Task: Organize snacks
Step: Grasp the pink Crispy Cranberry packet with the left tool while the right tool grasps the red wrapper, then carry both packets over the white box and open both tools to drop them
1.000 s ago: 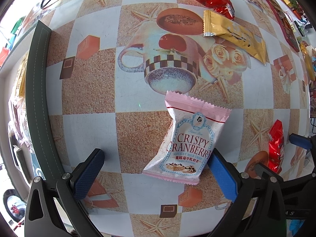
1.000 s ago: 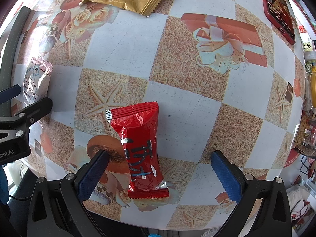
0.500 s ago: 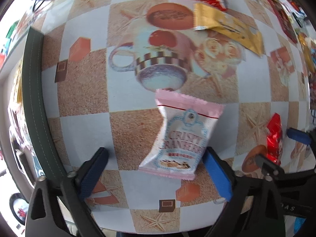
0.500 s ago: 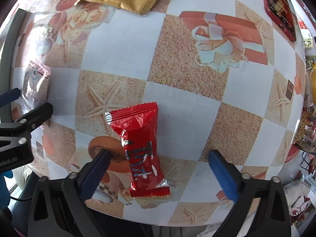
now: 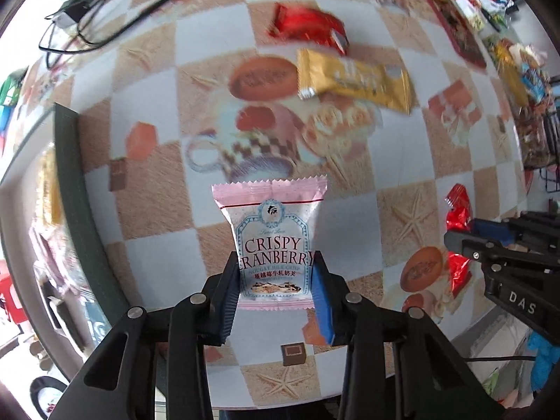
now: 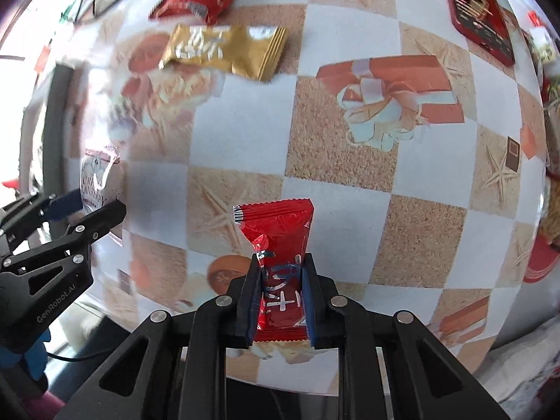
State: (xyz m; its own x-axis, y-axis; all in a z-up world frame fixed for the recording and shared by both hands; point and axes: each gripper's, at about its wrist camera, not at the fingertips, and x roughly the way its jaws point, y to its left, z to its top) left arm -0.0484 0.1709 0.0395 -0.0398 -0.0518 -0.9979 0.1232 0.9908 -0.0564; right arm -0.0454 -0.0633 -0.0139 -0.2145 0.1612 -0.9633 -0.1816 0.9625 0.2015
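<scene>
My left gripper [image 5: 276, 273] is shut on a pink and white Crispy Cranberry packet [image 5: 271, 224] and holds it above the table. My right gripper [image 6: 281, 273] is shut on a red snack packet [image 6: 280, 234], also lifted off the table. The red packet [image 5: 456, 217] and right gripper [image 5: 497, 245] show at the right of the left wrist view. The cranberry packet [image 6: 96, 182] and left gripper [image 6: 80, 210] show at the left of the right wrist view.
A gold packet [image 5: 353, 78] [image 6: 224, 50] and another red packet [image 5: 306, 26] [image 6: 196, 1] lie further back on the checkered tablecloth [image 6: 350, 157]. A red tray [image 6: 479, 10] sits far right. Cables [image 5: 91, 10] lie at the far left. A dark chair back [image 5: 73, 182] stands at the left edge.
Both grippers have closed, the left on the cranberry packet and the right on the red packet, and both packets have been lifted off the table.
</scene>
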